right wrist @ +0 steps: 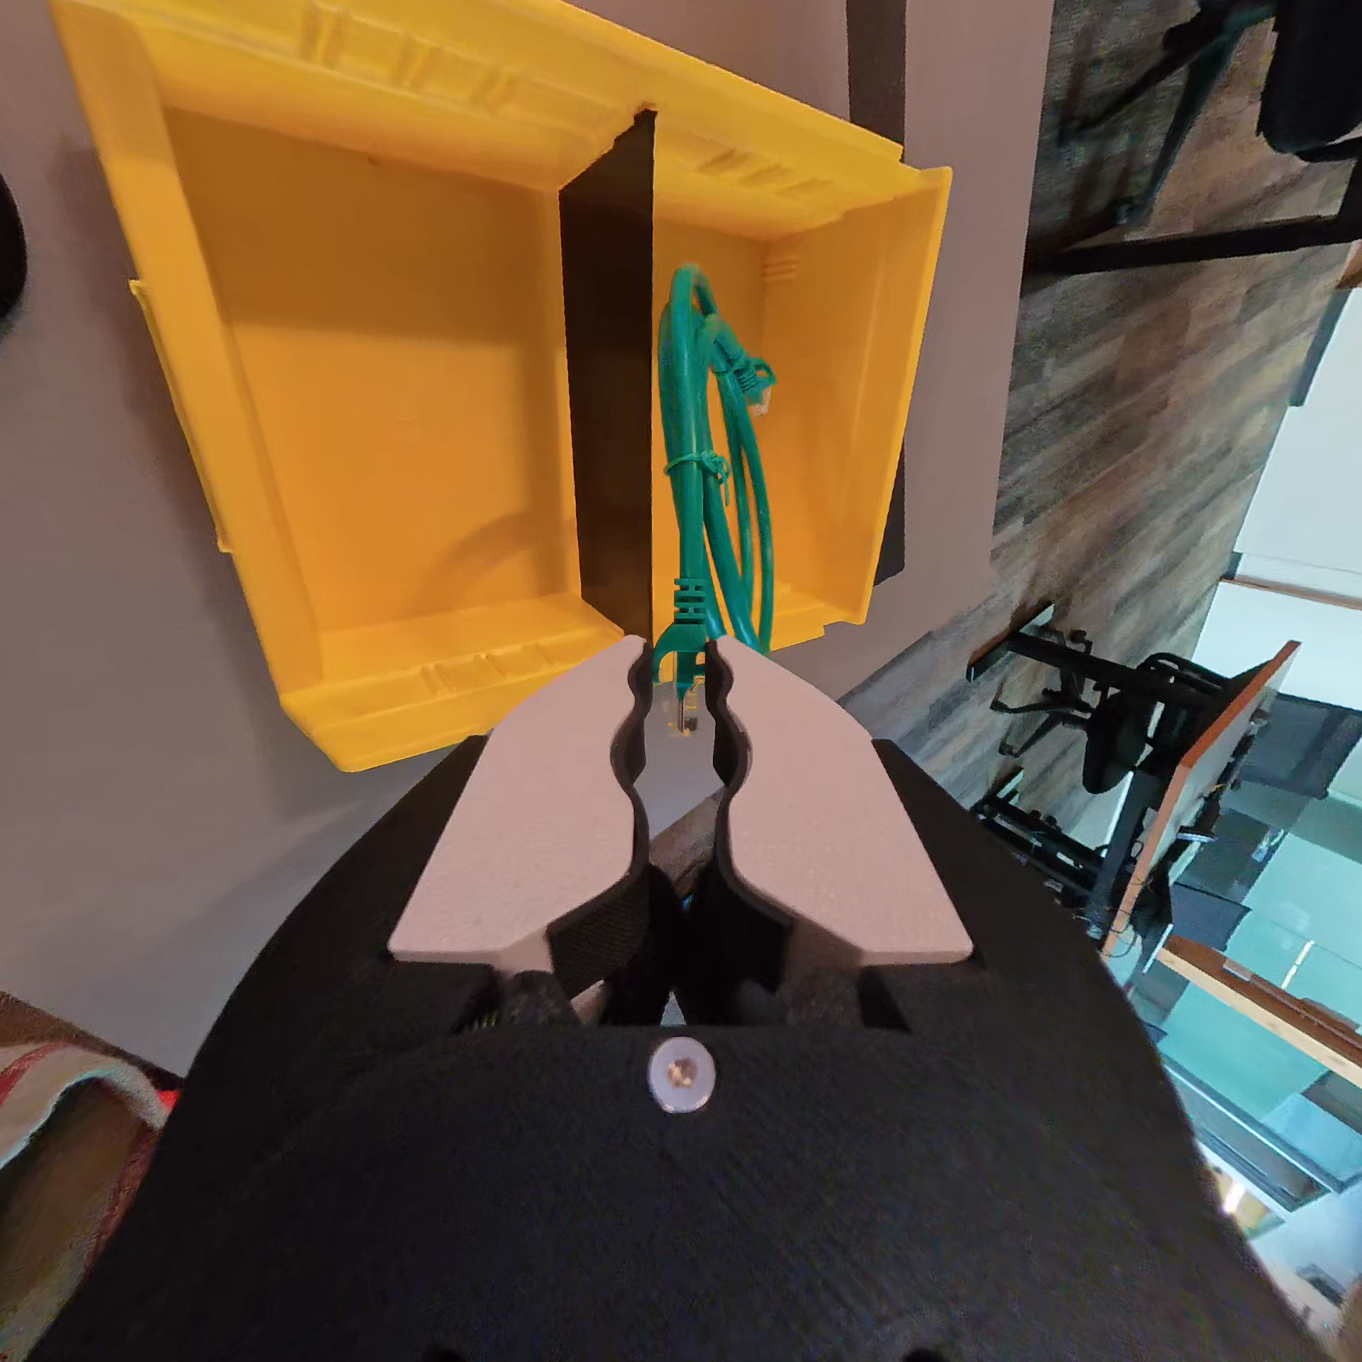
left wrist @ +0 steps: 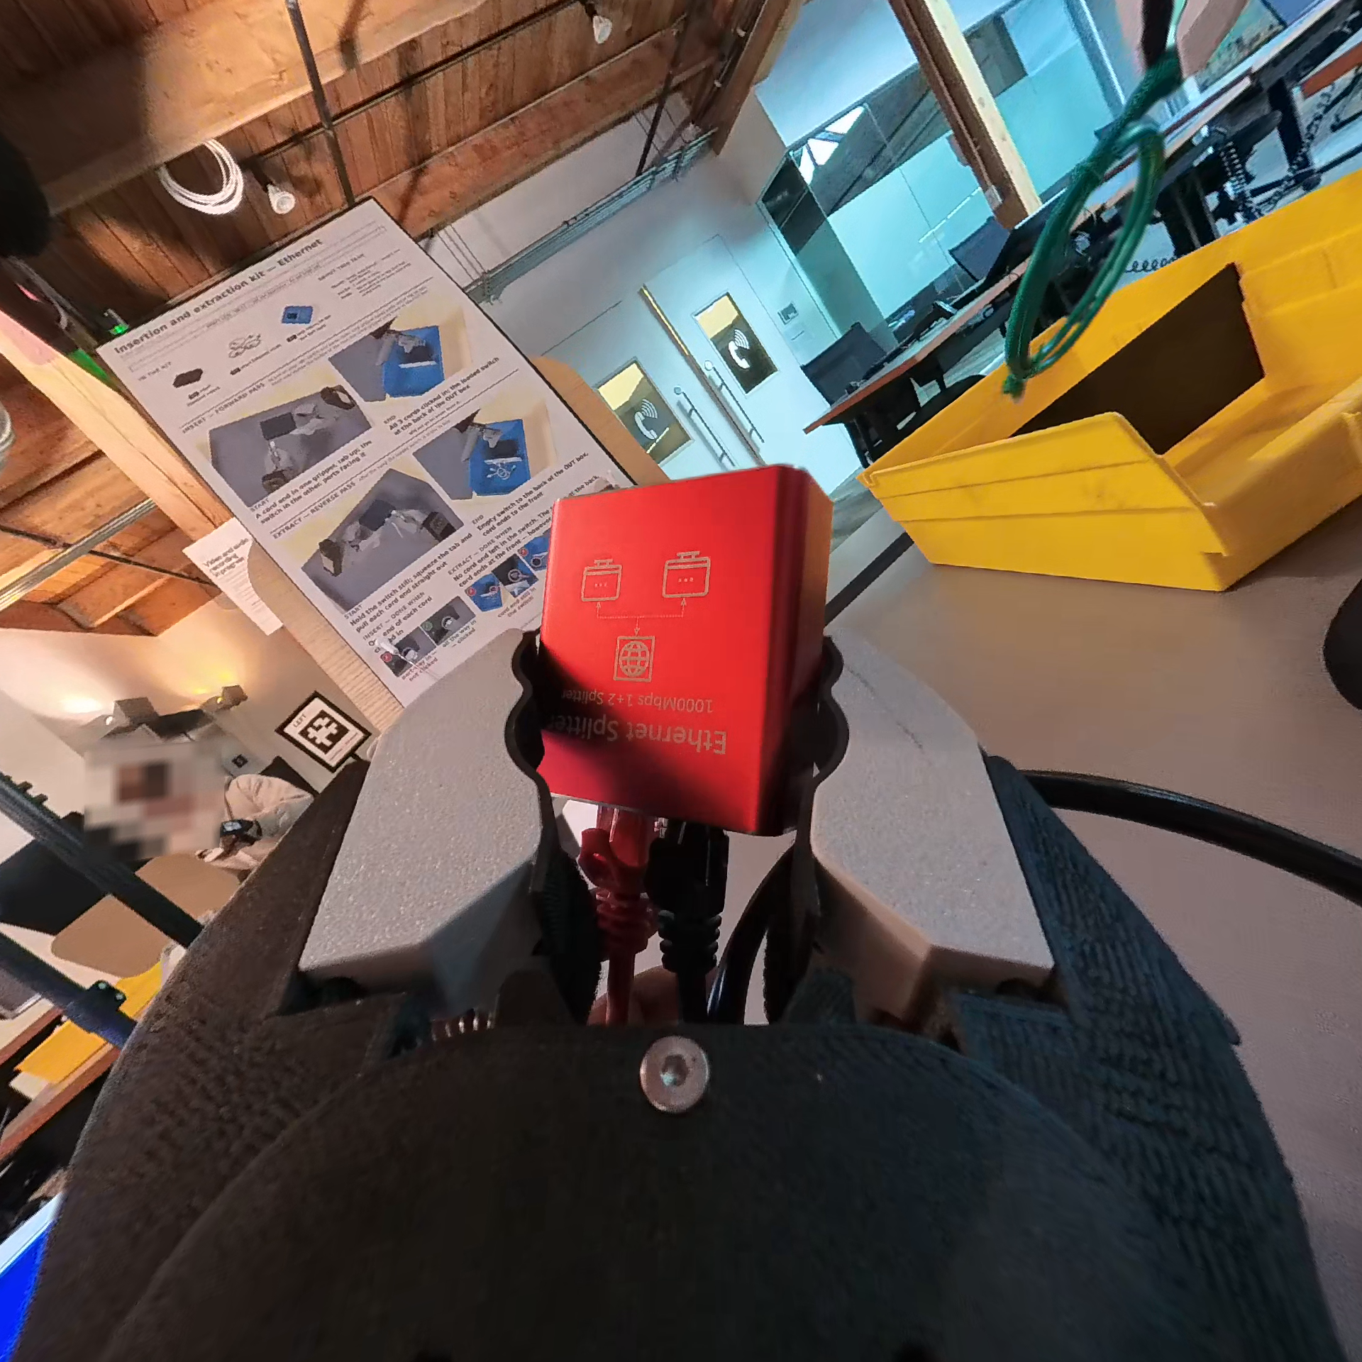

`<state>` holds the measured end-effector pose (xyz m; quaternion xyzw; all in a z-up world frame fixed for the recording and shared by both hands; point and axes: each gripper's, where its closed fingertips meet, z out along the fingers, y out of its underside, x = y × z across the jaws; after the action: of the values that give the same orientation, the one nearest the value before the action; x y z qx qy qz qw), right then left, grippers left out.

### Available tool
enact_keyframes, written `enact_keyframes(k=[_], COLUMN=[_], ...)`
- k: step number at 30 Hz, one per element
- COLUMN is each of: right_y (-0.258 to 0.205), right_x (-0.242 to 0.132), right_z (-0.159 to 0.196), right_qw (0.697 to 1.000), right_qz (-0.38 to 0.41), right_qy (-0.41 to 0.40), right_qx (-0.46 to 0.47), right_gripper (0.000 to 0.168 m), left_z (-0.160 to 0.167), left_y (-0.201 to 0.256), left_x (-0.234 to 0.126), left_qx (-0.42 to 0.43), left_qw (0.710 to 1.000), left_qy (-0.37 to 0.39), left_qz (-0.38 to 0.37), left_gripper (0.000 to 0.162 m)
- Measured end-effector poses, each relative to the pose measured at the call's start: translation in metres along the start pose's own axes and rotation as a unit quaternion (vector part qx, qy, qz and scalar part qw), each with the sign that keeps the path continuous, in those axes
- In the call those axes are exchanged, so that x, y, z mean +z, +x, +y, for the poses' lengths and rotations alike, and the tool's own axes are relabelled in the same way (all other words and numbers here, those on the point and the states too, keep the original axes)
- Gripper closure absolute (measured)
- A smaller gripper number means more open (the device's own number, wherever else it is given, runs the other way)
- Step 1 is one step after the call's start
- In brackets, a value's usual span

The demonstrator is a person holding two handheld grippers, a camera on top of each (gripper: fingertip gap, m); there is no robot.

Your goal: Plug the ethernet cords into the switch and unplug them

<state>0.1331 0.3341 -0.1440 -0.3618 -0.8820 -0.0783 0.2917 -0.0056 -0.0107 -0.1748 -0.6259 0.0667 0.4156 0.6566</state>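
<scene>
My left gripper (left wrist: 678,663) is shut on a red metal switch (left wrist: 678,641) and holds it up in the air. A red cord (left wrist: 615,877) and a black cord (left wrist: 689,884) are plugged into its near end and run back between the fingers. My right gripper (right wrist: 679,663) is shut on the plug of a green ethernet cord (right wrist: 693,472). The coiled, tied cord hangs from the plug over the right compartment of a yellow bin (right wrist: 413,413). The green coil also shows in the left wrist view (left wrist: 1083,250), above the bin (left wrist: 1105,501).
The yellow bin sits on a grey table (left wrist: 1069,700) and has a black divider (right wrist: 612,383) down its middle; the left compartment holds nothing. A black cable (left wrist: 1194,825) crosses the table. An instruction poster (left wrist: 354,449) stands behind. Desks and chairs (right wrist: 1105,737) stand beyond the table edge. The gap from one gripper's tips to the other's is roughly 40 centimetres.
</scene>
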Motion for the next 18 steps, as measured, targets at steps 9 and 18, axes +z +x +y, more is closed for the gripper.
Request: enact_keyframes(k=[9,18], right_y=[-0.044,-0.095], right_x=[-0.018,0.054], right_z=[-0.017,-0.015], right_qw=[0.994,0.993], right_qz=[-0.054,-0.097], right_qy=[0.090,0.066], right_qx=[0.010,0.006], right_gripper=[0.155,0.154], left_z=[0.001,0.003], left_y=[0.003,0.004], left_x=[0.001,0.002], left_qx=[0.008,0.010], left_qw=[1.000,1.000], left_qy=[-0.003,-0.005], left_qz=[0.004,0.003], left_gripper=[0.091,0.090])
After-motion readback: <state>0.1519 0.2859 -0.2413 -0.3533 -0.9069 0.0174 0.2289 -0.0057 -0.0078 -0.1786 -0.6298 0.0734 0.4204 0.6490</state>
